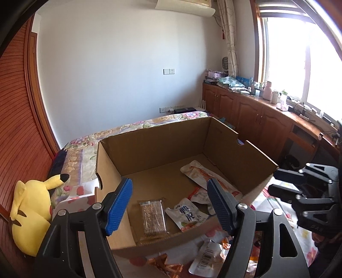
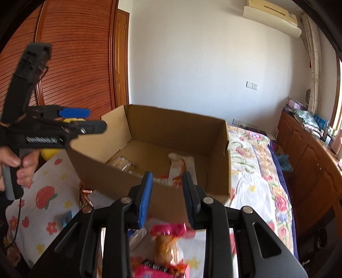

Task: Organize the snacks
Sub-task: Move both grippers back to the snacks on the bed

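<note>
Left gripper (image 1: pixel 170 203), lower centre of its own view, has jaws wide apart, empty. Right gripper (image 2: pixel 167 195) jaws part-open, gripping nothing. A hand (image 2: pixel 20 171) grips the left handle at left edge.

1. Home bedroom: a bed under a floral-print quilt (image 2: pixel 256 162) fills the lower middle of both views.
2. Reddish slatted wooden wardrobe doors (image 2: pixel 70 53) stand at upper left.
3. White wall-mounted air conditioner (image 2: pixel 271 17) at the top, patterned cream curtain (image 1: pixel 230 36) beside a bright window (image 1: pixel 299 57) at upper right.
4. Low wooden cabinets (image 1: pixel 252 113) at right, tops cluttered with household items.
5. Yellow plush toy (image 1: pixel 32 213) at lower left.
</note>
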Motion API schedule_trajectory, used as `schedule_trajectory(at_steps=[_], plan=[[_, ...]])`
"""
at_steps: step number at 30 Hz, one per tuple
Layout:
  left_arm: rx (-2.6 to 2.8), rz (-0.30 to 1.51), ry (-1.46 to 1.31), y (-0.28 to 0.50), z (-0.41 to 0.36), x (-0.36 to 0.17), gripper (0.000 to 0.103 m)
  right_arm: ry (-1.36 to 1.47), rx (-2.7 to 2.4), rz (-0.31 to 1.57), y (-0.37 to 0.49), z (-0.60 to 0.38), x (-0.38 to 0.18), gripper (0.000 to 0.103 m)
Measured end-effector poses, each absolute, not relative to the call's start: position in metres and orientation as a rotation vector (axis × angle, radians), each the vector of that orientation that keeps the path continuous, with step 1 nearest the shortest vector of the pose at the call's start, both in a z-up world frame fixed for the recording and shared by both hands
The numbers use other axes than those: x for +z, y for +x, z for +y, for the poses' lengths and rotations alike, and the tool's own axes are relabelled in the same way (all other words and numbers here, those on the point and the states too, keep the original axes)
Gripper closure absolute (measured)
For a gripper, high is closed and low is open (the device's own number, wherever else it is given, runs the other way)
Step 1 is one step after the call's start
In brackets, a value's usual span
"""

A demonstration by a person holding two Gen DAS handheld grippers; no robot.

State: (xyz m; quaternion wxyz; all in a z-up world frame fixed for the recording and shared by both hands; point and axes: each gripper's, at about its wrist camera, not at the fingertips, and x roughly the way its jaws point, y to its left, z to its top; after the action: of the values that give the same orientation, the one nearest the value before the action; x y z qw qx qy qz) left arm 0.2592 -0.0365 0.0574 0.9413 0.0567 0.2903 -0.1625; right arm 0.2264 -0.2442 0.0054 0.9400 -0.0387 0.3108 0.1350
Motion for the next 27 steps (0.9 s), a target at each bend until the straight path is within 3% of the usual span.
schedule_trajectory(at_steps=[27], plan=[[-0.366,0.773,0.047,0.229,-0.042,-0.013,0.028,-0.116,0.296,0.885,0.207,-0.246,-0.082,0.071]])
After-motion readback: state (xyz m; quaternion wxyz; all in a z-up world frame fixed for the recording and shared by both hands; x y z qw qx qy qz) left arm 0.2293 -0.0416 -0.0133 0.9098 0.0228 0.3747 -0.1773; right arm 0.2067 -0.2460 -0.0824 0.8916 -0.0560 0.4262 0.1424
